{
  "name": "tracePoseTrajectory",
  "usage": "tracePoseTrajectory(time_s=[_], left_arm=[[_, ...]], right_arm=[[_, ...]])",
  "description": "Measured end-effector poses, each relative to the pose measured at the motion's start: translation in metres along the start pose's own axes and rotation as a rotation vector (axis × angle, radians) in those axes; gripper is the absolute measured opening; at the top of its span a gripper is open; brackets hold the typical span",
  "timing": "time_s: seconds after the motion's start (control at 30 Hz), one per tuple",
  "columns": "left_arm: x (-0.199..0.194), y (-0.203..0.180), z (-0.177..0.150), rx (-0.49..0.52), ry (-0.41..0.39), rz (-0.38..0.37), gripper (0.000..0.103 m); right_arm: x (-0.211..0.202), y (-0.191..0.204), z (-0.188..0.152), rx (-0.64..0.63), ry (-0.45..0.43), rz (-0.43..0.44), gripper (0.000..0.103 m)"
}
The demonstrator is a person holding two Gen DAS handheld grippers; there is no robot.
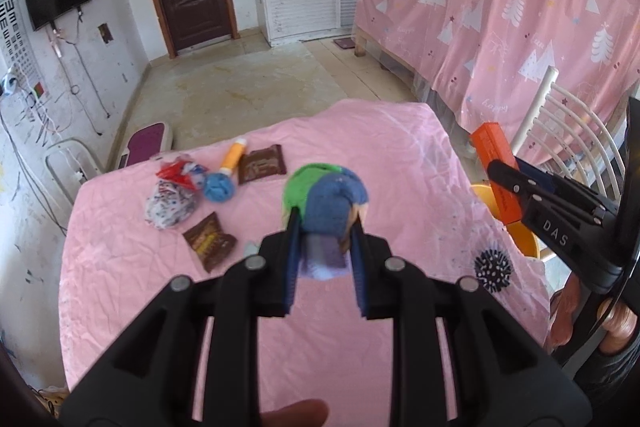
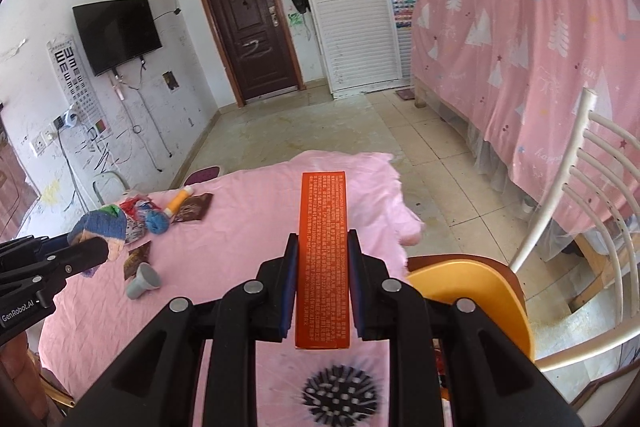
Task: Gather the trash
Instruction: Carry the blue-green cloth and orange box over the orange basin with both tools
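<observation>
Left tool point(image 1: 326, 227): clamped on a soft cloth wad point(image 1: 328, 203), light and squashy, carried above the pink-covered bench point(image 1: 400, 155).
Right tool point(image 2: 322, 243): pinching a stiff orange carton point(image 2: 324, 227) at mid-length; probably light, crushable.
Remaining: wrappers point(image 1: 208, 239) on the bench, best nipped at an edge.

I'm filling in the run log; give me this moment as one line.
left gripper: shut on cloth bundle | right gripper: shut on orange box | wrappers: on table

The left gripper point(image 1: 326, 223) points steeply down, jaws clamped on a cloth wad; the right gripper point(image 2: 323, 247), beside it, pinches an orange box.
</observation>
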State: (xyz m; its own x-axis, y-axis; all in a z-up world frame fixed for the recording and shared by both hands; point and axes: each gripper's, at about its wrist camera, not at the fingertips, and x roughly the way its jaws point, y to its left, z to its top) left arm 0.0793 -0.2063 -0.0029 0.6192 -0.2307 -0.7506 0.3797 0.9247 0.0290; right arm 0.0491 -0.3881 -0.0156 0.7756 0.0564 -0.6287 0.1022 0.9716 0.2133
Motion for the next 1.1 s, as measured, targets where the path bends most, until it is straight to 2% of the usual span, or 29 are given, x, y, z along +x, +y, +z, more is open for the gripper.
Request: tracePoseTrajectory(time_s=[0.63,0.9,1.1], left_arm=[[0.01,-0.098,0.014,0.156,-0.004,-0.125,0.021],[0.025,-0.136,0.021,0.199,0.031,-0.165,0.021],[0.036,-0.165,0.023,0.23,0.047,-0.244,0.021]], right_arm=[[-0.018,-0.1,-0.035,0.128,-0.002,-0.102,0.012],[-0.016,-0.125,-0.046,0.152,0.018,-0.115,0.012],[-0.013,-0.14,-0.051,0.176,0.029,-0.114,0.012]])
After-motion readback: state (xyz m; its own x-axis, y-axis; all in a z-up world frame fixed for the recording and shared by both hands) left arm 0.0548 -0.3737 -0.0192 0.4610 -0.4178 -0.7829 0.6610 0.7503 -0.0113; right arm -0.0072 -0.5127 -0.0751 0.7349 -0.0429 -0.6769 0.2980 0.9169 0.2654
